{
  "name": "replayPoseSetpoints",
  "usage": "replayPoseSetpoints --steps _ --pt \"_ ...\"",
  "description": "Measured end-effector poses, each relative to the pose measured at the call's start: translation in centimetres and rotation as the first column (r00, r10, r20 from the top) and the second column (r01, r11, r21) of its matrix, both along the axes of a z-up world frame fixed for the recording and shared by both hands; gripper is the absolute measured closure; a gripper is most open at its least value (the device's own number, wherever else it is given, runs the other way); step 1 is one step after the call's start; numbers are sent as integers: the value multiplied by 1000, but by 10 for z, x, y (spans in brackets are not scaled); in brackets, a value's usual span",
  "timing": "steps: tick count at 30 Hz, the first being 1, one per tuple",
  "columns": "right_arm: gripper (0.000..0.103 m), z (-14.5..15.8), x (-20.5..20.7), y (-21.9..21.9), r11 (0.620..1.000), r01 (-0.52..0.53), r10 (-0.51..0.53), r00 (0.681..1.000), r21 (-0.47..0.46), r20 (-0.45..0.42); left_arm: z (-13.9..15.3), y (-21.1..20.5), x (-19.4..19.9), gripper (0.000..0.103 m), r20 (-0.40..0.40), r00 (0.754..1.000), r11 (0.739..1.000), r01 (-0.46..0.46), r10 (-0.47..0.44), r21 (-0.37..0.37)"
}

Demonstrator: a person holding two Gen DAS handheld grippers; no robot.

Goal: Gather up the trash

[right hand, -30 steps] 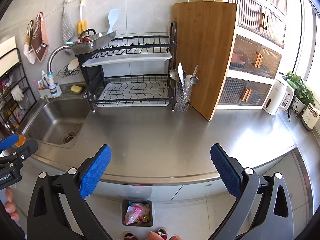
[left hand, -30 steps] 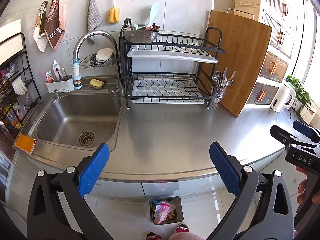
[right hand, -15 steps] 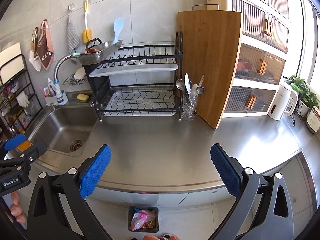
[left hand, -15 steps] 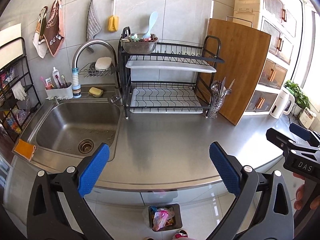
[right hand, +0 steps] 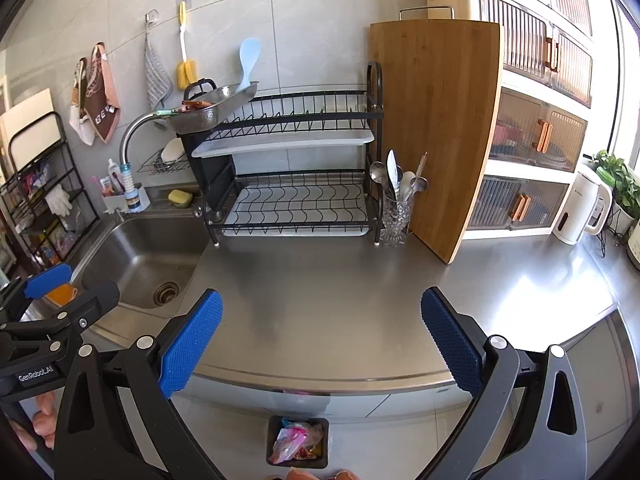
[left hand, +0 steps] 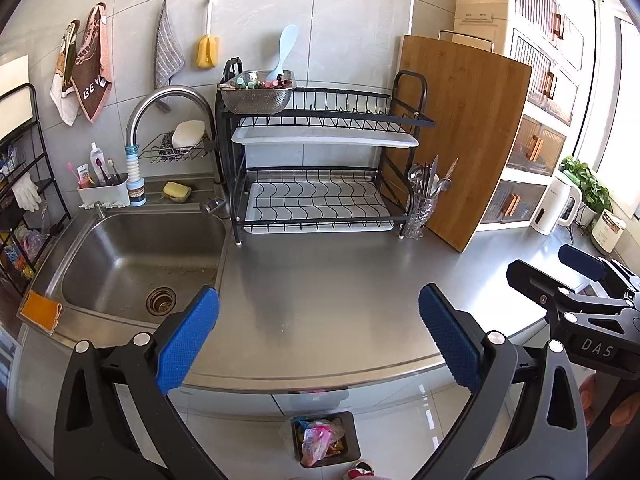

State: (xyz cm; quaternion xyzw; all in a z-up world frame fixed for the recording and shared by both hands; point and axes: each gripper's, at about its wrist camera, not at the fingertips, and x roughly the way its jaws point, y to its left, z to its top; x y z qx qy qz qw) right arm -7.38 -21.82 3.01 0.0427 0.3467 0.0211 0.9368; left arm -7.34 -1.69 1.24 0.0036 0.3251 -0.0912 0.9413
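Observation:
A small dark bin (left hand: 326, 442) (right hand: 298, 442) stands on the floor below the counter edge, with pink and clear wrappers inside. My left gripper (left hand: 318, 336) hangs open above the steel counter (left hand: 320, 280), nothing between its blue pads. My right gripper (right hand: 322, 334) is open too, over the same counter (right hand: 320, 280), and empty. In the left wrist view the right gripper (left hand: 576, 276) shows at the far right. The left gripper (right hand: 52, 292) shows at the far left of the right wrist view. I see no loose trash on the counter.
A sink (left hand: 136, 256) lies at the left. A black dish rack (left hand: 320, 168) with a steel colander (left hand: 256, 94) stands at the back. A cutlery glass (right hand: 396, 212), wooden board (right hand: 436, 132), white kettle (right hand: 584, 208) and drawer cabinet (right hand: 532, 92) are to the right.
Both grippers have risen and tilted up a little: the counter and bin sit lower in both views and more of the wall shows. Both stay open.

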Motion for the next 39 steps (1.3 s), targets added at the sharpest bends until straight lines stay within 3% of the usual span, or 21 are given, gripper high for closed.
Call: replayPoseSetpoints --steps 14,17,39 --pt "3 0 10 12 999 -25 25 1000 -42 11 -2 -7 11 8 4 999 998 -40 40 52" --pt "3 0 12 9 999 -37 37 999 -15 9 -4 -7 15 8 -5 999 997 -48 48 58" --pt "3 0 24 -9 998 45 -45 999 -42 20 -3 -11 24 8 3 999 997 -43 43 57"
